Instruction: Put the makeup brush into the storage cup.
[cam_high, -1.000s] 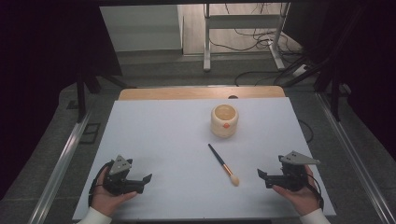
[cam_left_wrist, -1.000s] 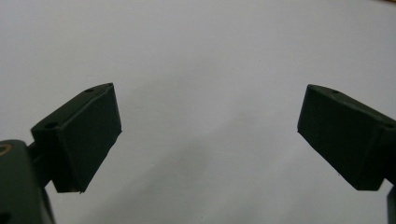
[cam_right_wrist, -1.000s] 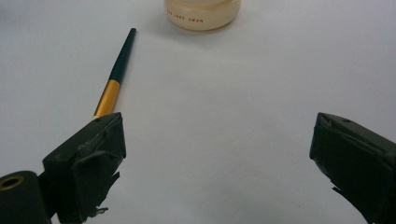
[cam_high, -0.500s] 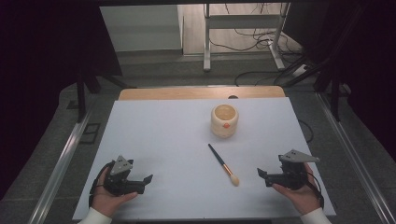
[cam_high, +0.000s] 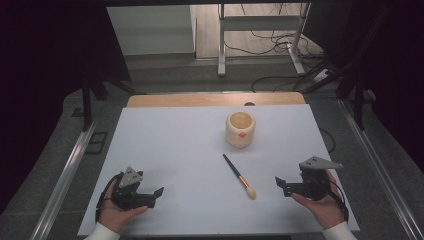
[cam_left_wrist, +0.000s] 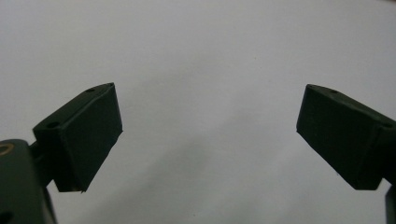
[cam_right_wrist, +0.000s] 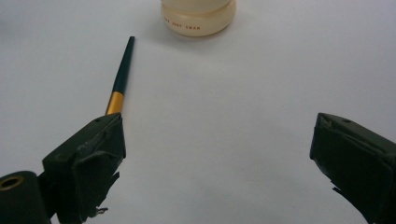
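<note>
A make-up brush (cam_high: 238, 175) with a dark handle, gold ferrule and pale bristles lies flat near the middle of the white table sheet (cam_high: 175, 145). Behind it stands a cream cup (cam_high: 240, 129) with a small red mark. My left gripper (cam_high: 157, 196) rests at the near left, held in a hand, far from both objects. In the left gripper view its jaws (cam_left_wrist: 210, 126) stand wide apart over bare sheet. My right gripper (cam_high: 281, 186) sits just right of the bristle end. Between its open jaws (cam_right_wrist: 217, 149) lies nothing; the brush handle (cam_right_wrist: 120, 79) and the cup (cam_right_wrist: 198, 16) show ahead.
A wooden table edge (cam_high: 215, 99) runs along the back of the sheet. Metal rails (cam_high: 70, 165) flank the table on both sides. Beyond it, a stand (cam_high: 260, 30) and cables lie on the floor.
</note>
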